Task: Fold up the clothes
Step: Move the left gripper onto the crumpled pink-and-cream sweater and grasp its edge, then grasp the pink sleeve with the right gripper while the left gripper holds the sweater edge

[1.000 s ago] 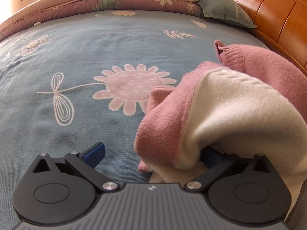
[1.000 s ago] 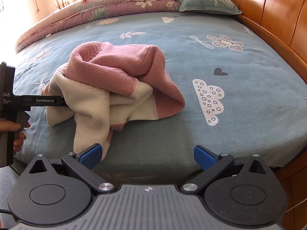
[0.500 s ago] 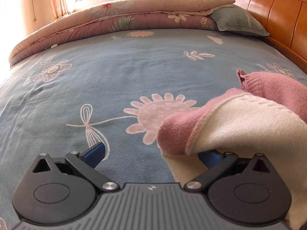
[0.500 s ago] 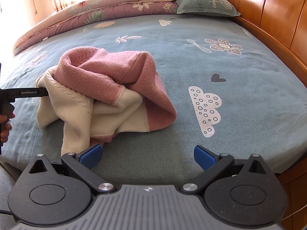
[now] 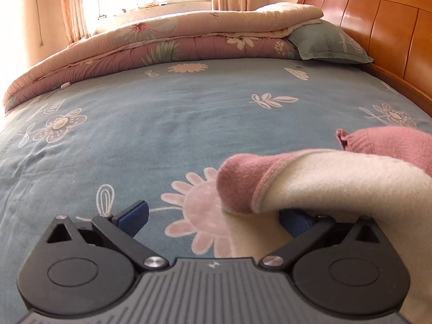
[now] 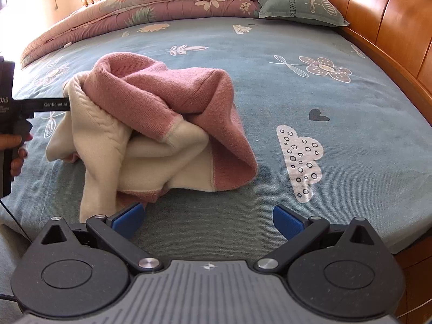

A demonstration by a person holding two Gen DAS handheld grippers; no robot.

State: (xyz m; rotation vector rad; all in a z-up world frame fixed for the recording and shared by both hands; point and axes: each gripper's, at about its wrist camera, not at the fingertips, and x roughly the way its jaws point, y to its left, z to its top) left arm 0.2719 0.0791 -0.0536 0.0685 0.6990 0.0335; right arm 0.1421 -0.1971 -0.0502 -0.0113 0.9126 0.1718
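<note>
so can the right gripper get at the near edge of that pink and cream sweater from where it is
Probably yes. The right gripper is open, and the sweater lies crumpled just ahead, its near edge beside the gripper's left finger. Only bare bedsheet lies between them.

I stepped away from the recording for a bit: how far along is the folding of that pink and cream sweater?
Nothing folded yet: the sweater lies crumpled on the bed sheet. In hand: the left gripper, open, has cream fabric draped over one finger; the right gripper hovers open near the front hem. Left: spreading it flat, then every fold.
</note>
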